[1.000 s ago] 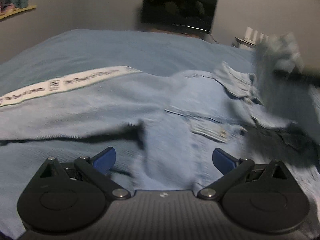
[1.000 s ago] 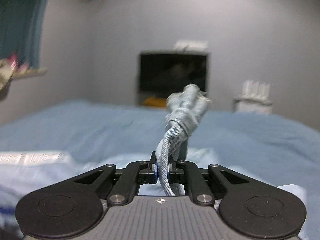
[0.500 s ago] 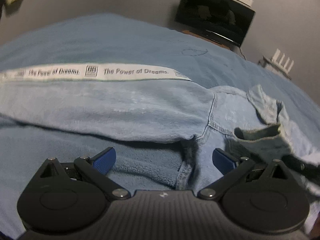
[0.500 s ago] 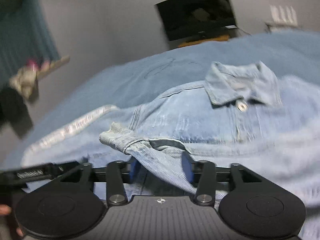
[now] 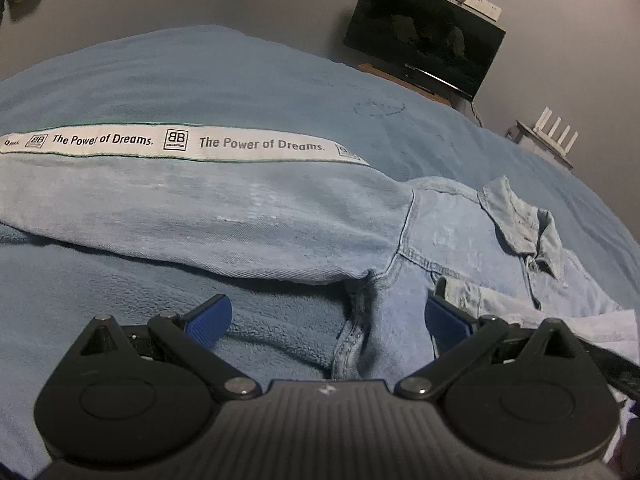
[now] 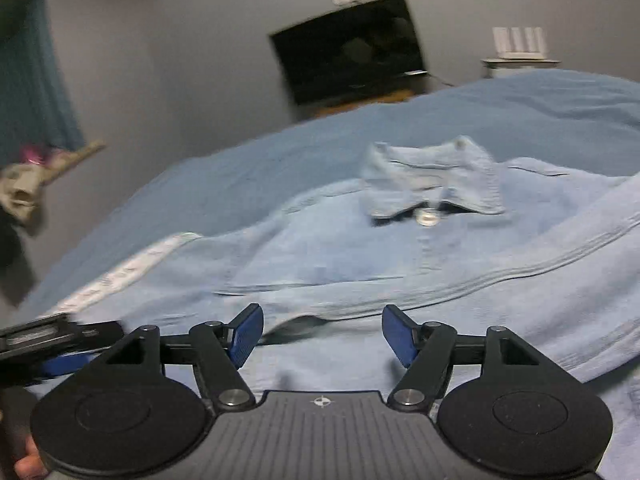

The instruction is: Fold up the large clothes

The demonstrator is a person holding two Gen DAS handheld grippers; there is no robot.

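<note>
Blue blanket (image 5: 240, 80) under denim shirt (image 6: 340, 248), television (image 5: 420, 32) beyond.

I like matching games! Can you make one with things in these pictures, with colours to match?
Things:
1. pale denim shirt
2. flat television screen
3. long printed fabric strip
4. ribbed pads on the gripper fingers

Colours:
A. white with black words
B. dark blue
C. light blue
D. black

Pairs: 1-C, 2-D, 3-A, 4-B
</note>
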